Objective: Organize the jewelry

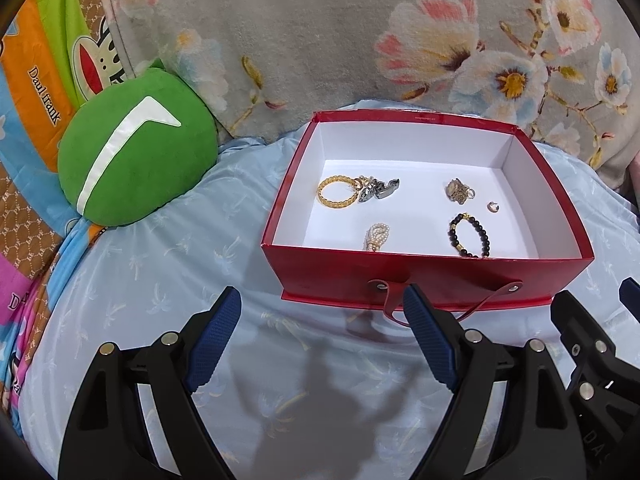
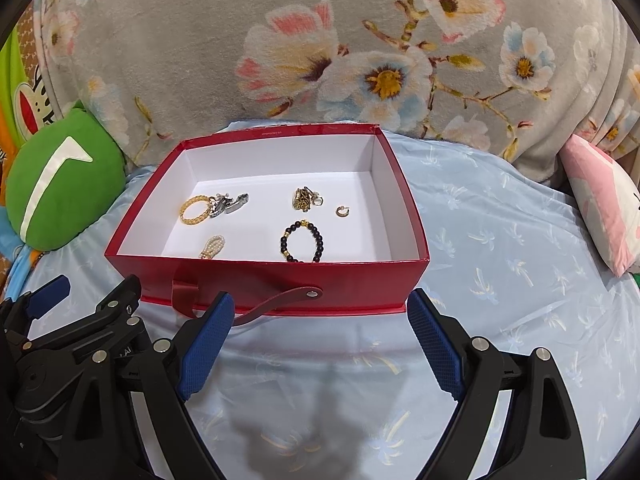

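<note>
Your left gripper [image 1: 322, 308] hangs with its blue-padded fingers spread wide and holding nothing, just in front of the near wall of an open red box [image 1: 424, 276] that sits on a pale blue bedsheet [image 1: 160, 280]. Your right gripper [image 2: 320, 312] is spread wide and holds nothing too, facing the same near wall, where a red strap handle [image 2: 276, 304] is riveted. All the jewelry lies on the box's white floor. Toward the far left corner, a gold chain bracelet [image 1: 338, 192] touches a dark metal watch band [image 1: 378, 189]. Toward the far right, a small gold and silver cluster [image 1: 459, 191] lies near a tiny ring [image 1: 493, 207]. Against the near wall rest a pearl piece [image 1: 376, 237] and a black bead bracelet [image 1: 469, 234], apart from each other. A green cushion [image 1: 132, 160] lies on the sheet beyond the box's left side, a floral blanket [image 1: 320, 40] behind it, and a pink pillow [image 2: 604, 200] at the sheet's right edge.
</note>
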